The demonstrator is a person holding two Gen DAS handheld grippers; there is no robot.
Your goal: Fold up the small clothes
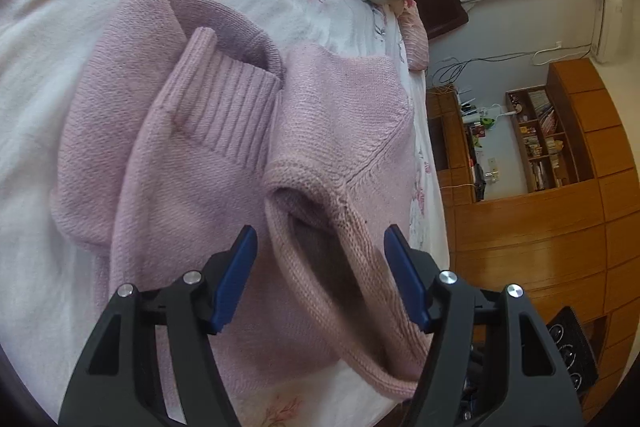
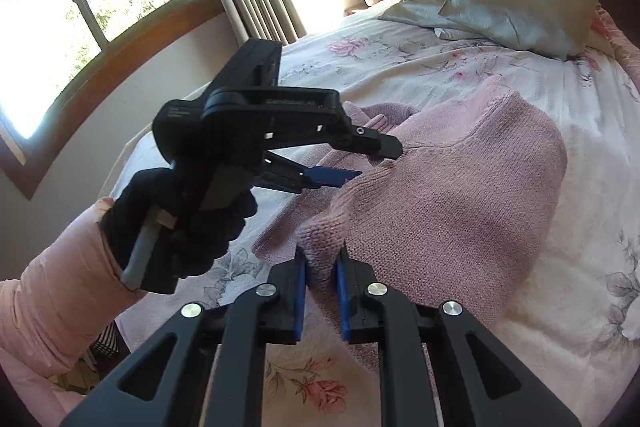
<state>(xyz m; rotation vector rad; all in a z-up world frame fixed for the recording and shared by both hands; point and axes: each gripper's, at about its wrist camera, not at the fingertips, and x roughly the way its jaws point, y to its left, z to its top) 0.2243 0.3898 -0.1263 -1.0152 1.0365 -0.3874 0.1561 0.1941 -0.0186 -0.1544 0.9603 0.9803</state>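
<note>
On the bed (image 2: 420, 67), spread over its flowered cover, lies a small pink knitted sweater (image 1: 208, 163), partly folded, with one ribbed cuff (image 1: 232, 107) laid across the body. The left hand-held gripper (image 1: 320, 267) hangs above the neckline (image 1: 316, 227) with its blue pads wide apart and nothing between them. From the other side the right hand-held gripper (image 2: 322, 291) has pinched a bunched fold of the knit at the near edge; its jaws are drawn close with the wool standing up between them. A gloved hand (image 2: 180, 227) in a pink sleeve holds the left tool.

I would judge the sweater light, soft and quite limp, so it will sag and stretch wherever it is lifted by one point alone. The loose knit should grip well against the pads and is not likely to slip, though a thin pinch may pull a single layer away from the rest. The firmer spots look like the rolled neckline and the ribbed cuff; taking the shoulder seam beside the neckline, opposite the right tool's hold, would probably let the piece be carried over evenly.
</note>
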